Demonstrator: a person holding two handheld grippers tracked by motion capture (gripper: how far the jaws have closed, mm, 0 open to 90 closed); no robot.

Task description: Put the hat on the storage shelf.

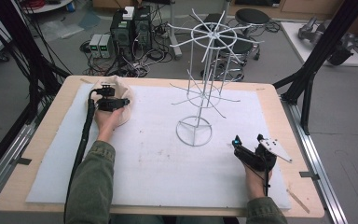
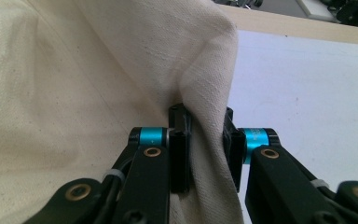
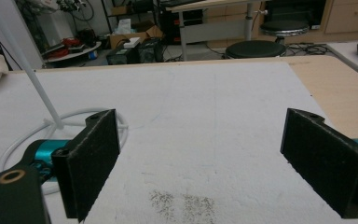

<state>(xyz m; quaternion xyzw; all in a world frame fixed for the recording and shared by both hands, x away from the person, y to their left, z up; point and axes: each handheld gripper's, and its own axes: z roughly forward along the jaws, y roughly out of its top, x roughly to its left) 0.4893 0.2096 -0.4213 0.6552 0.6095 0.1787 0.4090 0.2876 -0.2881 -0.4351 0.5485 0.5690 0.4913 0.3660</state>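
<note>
A cream cloth [image 1: 121, 115] lies bunched at the far left of the white mat [image 1: 158, 163]. My left gripper [image 1: 106, 91] reaches into it. In the left gripper view a raised fold of the cloth [image 2: 74, 70] runs between the two pads, and the left gripper [image 2: 206, 140] is shut on that fold. My right gripper [image 1: 237, 142] rests low at the near right of the mat. It [image 3: 209, 158] stands open with only bare mat between its pads.
A white wire rack [image 1: 205, 88] with spoke arms stands mid-table on a ring base [image 1: 194, 130]; its pole and ring [image 3: 51, 125] sit just left of my right gripper. The wooden table edge [image 1: 270, 98] borders the mat. Stools, computers and cables lie on the floor beyond.
</note>
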